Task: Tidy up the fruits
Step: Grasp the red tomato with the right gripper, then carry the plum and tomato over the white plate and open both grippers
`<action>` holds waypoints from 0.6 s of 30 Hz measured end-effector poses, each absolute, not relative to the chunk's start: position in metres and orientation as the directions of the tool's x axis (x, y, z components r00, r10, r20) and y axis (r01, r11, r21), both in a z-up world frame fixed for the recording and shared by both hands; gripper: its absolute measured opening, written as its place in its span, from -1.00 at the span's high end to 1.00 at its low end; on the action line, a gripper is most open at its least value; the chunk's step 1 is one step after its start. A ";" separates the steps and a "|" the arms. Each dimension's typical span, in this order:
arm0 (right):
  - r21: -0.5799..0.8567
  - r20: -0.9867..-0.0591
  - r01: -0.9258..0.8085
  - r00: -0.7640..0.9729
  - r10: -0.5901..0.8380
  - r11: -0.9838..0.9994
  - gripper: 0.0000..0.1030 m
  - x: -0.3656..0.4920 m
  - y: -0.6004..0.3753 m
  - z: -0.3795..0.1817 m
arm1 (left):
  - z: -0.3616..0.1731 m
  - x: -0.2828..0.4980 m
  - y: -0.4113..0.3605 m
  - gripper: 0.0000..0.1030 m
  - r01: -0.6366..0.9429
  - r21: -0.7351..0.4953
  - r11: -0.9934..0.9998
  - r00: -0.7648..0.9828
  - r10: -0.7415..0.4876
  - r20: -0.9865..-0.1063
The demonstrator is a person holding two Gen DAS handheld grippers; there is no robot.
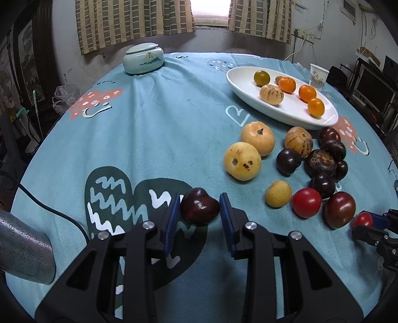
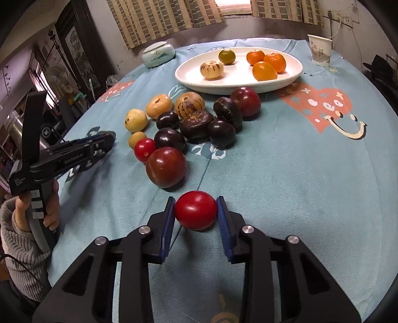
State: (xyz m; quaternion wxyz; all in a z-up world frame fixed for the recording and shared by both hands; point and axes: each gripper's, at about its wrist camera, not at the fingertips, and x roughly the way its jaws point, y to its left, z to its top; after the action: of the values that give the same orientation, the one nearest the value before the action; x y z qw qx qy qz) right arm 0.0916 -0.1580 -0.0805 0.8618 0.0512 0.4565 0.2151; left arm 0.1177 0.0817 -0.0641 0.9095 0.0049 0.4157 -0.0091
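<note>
A round table under a teal cloth (image 1: 154,129) printed with hearts stands before checked curtains (image 1: 134,22), and near its far edge a white oval ceramic dish (image 2: 189,74) holds small oranges, a green citrus and a striped pale melon. The left gripper (image 1: 199,211) is clamped on a dark maroon plum (image 1: 199,207). The right gripper (image 2: 195,211) is clamped on a bright red tomato (image 2: 195,210), just in front of the loose pile of dark plums (image 2: 199,124), yellow pears and tomatoes beside the dish.
</note>
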 end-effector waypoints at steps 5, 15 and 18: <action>0.318 -0.714 -0.323 0.538 0.449 0.892 0.35 0.098 -0.169 -0.056 | -0.034 0.121 0.072 0.36 0.035 0.007 0.999 0.703 -0.020 -0.711; 0.299 -0.509 -0.276 0.763 0.397 0.913 0.35 0.175 -0.185 0.055 | 0.033 0.215 0.015 0.36 0.077 0.040 0.996 0.773 -0.034 -0.634; 0.333 -0.524 -0.261 0.747 0.409 0.906 0.35 0.206 -0.180 0.036 | 0.026 0.250 0.004 0.36 0.058 0.029 0.998 0.764 -0.026 -0.644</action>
State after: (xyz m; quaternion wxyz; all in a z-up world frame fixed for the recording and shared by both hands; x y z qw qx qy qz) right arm 0.2056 -0.1802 0.0360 0.9269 0.1201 0.3061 0.1807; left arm 0.2497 0.0043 0.0264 0.9389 0.0235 0.3426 -0.0224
